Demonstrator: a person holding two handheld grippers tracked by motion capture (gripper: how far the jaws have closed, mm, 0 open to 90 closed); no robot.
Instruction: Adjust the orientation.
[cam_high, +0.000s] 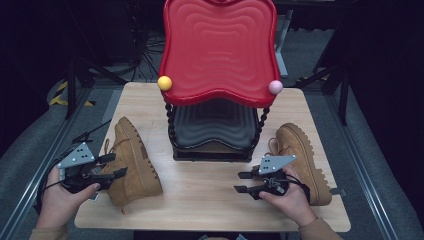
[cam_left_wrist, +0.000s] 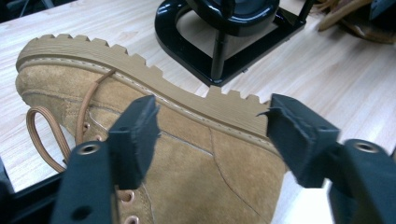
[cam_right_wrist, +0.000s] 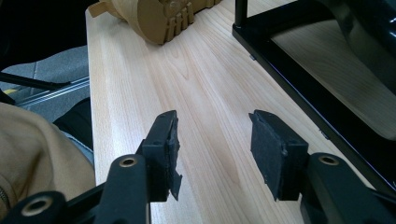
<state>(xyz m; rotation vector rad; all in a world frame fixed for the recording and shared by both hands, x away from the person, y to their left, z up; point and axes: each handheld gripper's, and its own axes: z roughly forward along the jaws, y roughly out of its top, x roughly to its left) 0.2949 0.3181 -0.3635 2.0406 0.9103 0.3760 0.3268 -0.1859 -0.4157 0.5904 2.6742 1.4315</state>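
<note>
While the red two-tier rack (cam_high: 219, 50) fills the twelve o'clock end of the surface (cam_high: 200, 190), the left boot (cam_high: 132, 160) lies on its side at eight o'clock and the right boot (cam_high: 305, 160) at four o'clock. With its jaws spread around the left boot's upper, the left tool (cam_left_wrist: 210, 126) should probably close lower on the suede, clear of the lace (cam_left_wrist: 44, 130). Spread over bare wood, the right tool (cam_right_wrist: 212, 149) grips nothing.
</note>
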